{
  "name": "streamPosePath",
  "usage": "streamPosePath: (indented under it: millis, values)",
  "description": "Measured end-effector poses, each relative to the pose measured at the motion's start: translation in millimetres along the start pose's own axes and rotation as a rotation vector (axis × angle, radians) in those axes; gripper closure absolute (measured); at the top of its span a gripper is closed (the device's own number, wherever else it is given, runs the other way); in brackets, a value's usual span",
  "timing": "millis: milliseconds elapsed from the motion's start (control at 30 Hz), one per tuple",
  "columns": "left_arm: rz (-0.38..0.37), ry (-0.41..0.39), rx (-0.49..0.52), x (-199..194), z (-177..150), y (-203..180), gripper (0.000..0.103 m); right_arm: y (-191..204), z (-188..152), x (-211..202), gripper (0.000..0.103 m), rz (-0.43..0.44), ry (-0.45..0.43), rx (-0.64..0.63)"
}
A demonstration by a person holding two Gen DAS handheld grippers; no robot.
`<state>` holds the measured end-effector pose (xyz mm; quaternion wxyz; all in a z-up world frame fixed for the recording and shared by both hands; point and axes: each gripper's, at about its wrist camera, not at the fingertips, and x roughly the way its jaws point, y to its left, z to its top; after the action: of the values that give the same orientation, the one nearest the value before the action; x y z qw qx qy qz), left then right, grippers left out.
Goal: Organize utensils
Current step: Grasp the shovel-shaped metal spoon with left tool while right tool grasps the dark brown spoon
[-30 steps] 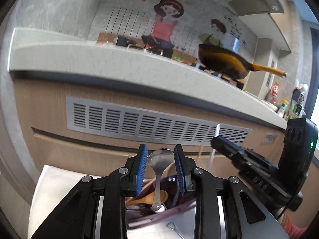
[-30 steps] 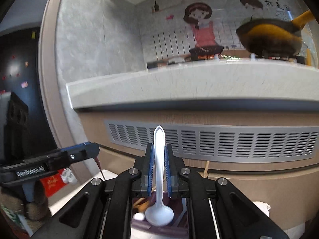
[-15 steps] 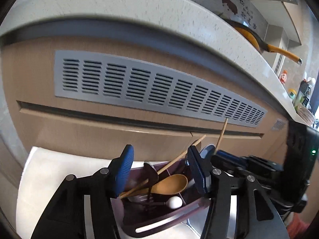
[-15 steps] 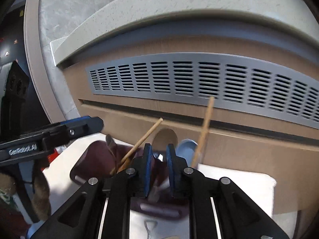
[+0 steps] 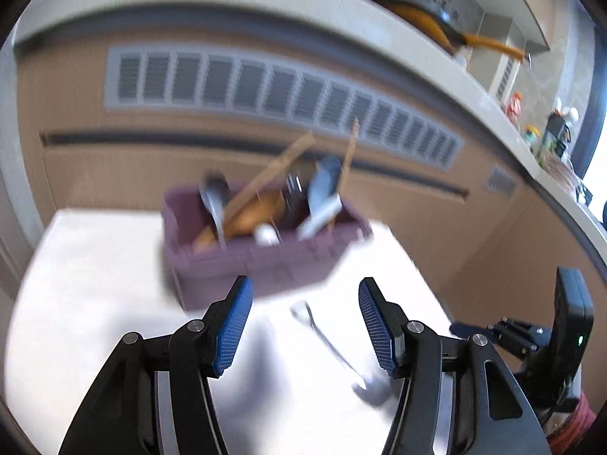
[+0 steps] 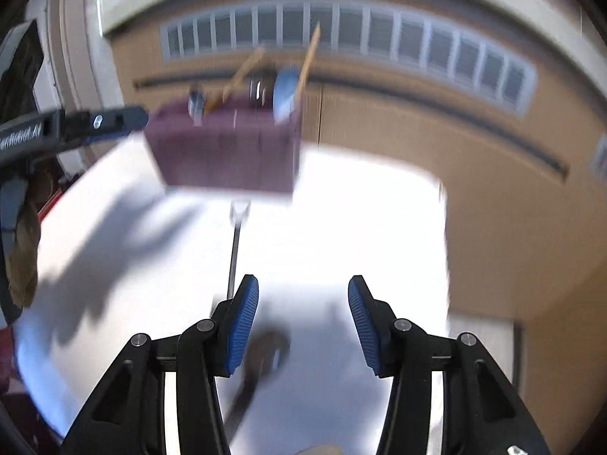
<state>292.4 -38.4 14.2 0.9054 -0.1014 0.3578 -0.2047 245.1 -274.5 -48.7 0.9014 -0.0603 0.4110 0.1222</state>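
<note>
A purple utensil basket (image 5: 261, 261) stands at the back of a white table (image 5: 95, 303). It holds a metal spoon (image 5: 214, 201), a wooden spoon (image 5: 254, 216), chopsticks (image 5: 277, 167) and a white spoon (image 5: 322, 189). A metal utensil (image 5: 334, 349) lies on the table in front of it. My left gripper (image 5: 303, 330) is open and empty, back from the basket. My right gripper (image 6: 303, 322) is open and empty. The basket (image 6: 227, 151) and the metal utensil (image 6: 235, 242) also show in the right wrist view, with a dark spoon (image 6: 261, 356) near its jaws. Both views are blurred.
A wood-coloured cabinet front with a grey vent grille (image 5: 265, 91) stands right behind the table, under a pale countertop (image 5: 341, 11). The right gripper (image 5: 531, 337) shows at the lower right of the left wrist view. The left gripper (image 6: 72, 129) shows at the left of the right wrist view.
Both grippers have opened and pulled back from the basket. The metal spoon and the white spoon they held a second ago now stand in the basket.
</note>
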Motion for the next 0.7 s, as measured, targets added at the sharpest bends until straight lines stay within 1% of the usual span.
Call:
streamPosePath:
  millis: [100, 200, 300, 333, 367, 400, 433, 500, 567, 600, 667, 700]
  values:
    - [0.008, 0.058, 0.014, 7.7, -17.1, -6.4, 0.044, 6.3, -34.1, 3.1, 0.056, 0.023, 0.072, 0.019]
    - [-0.028, 0.136, 0.045, 25.3, -25.6, -16.9, 0.044, 17.6, -47.2, 12.0, 0.056, 0.043, 0.103, 0.02]
    - [-0.057, 0.197, 0.09, 45.3, -29.5, -30.0, 0.044, 23.0, -47.1, 25.9, 0.057, 0.035, 0.108, 0.034]
    - [-0.07, 0.22, 0.105, 54.4, -29.7, -33.8, 0.044, 24.1, -45.3, 27.6, 0.057, 0.024, 0.094, 0.031]
    - [-0.082, 0.238, 0.114, 60.2, -30.8, -34.8, 0.044, 25.0, -43.2, 28.9, 0.058, 0.007, 0.085, 0.023]
    - [-0.093, 0.256, 0.125, 69.0, -30.1, -37.8, 0.044, 23.3, -42.4, 30.1, 0.061, -0.015, 0.085, 0.01]
    - [-0.103, 0.273, 0.141, 77.9, -29.2, -41.9, 0.044, 23.6, -38.7, 31.4, 0.061, -0.023, 0.083, 0.004]
    - [-0.134, 0.296, 0.174, 94.9, -25.8, -50.1, 0.044, 11.6, -40.2, 29.2, 0.061, -0.06, 0.085, 0.028]
    - [-0.176, 0.332, 0.194, 114.5, -22.2, -56.2, 0.044, -0.7, -44.5, 26.3, 0.061, -0.054, 0.084, 0.072]
    - [-0.196, 0.364, 0.202, 126.7, -21.1, -57.2, 0.044, -6.5, -47.2, 23.7, 0.061, -0.045, 0.082, 0.096]
    - [-0.19, 0.411, 0.214, 146.6, -20.2, -54.4, 0.044, -11.2, -50.9, 19.4, 0.061, -0.035, 0.083, 0.12]
    - [-0.204, 0.408, 0.218, 149.9, -19.2, -52.1, 0.044, -10.8, -53.1, 17.6, 0.06, -0.032, 0.086, 0.118]
